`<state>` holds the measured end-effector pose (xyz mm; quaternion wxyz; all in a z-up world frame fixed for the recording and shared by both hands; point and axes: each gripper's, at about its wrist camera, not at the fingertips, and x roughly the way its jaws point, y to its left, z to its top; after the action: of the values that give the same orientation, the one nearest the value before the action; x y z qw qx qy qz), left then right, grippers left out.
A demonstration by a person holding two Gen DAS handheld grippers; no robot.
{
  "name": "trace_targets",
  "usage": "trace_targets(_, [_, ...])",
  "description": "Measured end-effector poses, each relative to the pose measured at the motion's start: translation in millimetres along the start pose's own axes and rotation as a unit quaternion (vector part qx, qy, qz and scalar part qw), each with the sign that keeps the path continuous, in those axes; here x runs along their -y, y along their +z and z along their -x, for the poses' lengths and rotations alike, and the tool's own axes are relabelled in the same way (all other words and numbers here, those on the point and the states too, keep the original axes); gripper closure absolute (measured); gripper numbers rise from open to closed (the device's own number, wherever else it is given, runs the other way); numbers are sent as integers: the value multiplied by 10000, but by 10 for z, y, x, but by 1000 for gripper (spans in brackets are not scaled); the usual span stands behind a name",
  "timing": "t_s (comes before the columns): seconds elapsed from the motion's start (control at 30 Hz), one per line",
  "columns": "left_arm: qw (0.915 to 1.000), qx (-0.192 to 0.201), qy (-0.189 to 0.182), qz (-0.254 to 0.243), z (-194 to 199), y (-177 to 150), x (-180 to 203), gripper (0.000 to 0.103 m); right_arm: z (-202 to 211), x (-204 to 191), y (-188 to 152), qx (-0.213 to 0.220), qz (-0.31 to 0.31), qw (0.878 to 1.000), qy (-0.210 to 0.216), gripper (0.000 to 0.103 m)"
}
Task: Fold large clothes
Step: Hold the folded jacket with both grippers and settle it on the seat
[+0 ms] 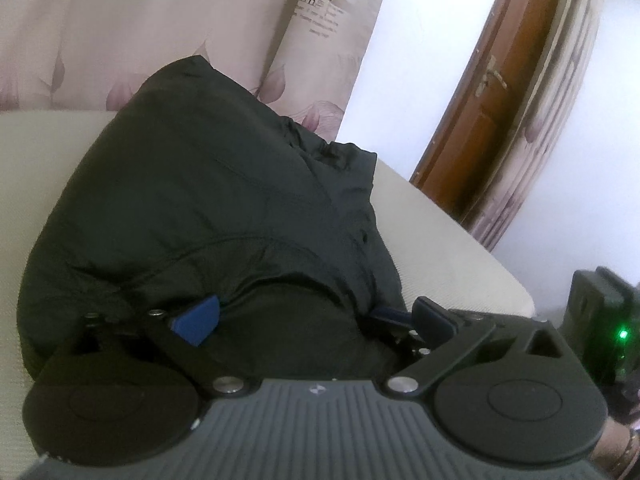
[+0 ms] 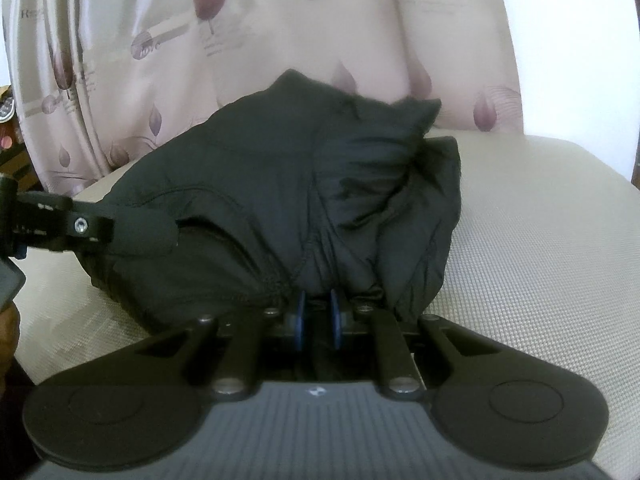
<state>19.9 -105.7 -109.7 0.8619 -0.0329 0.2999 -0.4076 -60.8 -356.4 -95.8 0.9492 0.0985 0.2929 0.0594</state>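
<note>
jacket point(image 2: 280, 184), black and puffy, sits bunched in a mound on a cream cushion point(image 2: 540, 240) with a woven texture. behind it hangs a pale curtain point(image 2: 260, 32) printed with mauve leaves and bits of writing.

right tool point(image 2: 318, 314) is at the near edge of the mound, its blue pads point(image 2: 300, 314) drawn close together with a dark fold of the jacket pinched between them. the cloth gathers into creases that run down to that pinch.

left tool point(image 1: 316, 318) stands wide open, its blue pads point(image 1: 198, 320) far apart. one pad rests against the jacket's near left side, the other lies by the right hem where the cloth meets the cushion. the fabric bulges between the two pads, but they do not press on it. in the right wrist view that same tool comes in from the left edge as a black arm, its tip against the jacket's side.

off to the right in the left wrist view there is a white wall point(image 1: 420, 60), a brown wooden door point(image 1: 500, 100) with a metal handle, and more of the same curtain beside it. low at the right edge sits a dark device with a small green light point(image 1: 622, 334).
</note>
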Motion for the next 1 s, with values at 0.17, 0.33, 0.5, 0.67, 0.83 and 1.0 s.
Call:
trace_targets(0.17, [9998,-19,120,-183,-10,-14,52,0,1,12,-8,25,-17,10000,13,90])
trace_targets(0.33, [9991,-42,238,-347,-22,-29,101,0,4,21,-15,43,-52,10000,35,90])
trace_targets(0.5, [9983,-55,321,-478,-28,-45,130,0,12,26,-26,79,-82,9999,49,90])
trace_targets(0.67, [9975,-65,393,-578,-37,-47,156,0,17,29,-31,84,-96,9999,55,90])
trace_targets(0.83, [9967,-64,479,-649,-38,-48,169,0,21,35,-33,99,-100,9999,69,90])
trace_targets(1.0, [9956,-63,574,-738,-36,-40,164,0,26,37,-37,109,-105,9999,76,90])
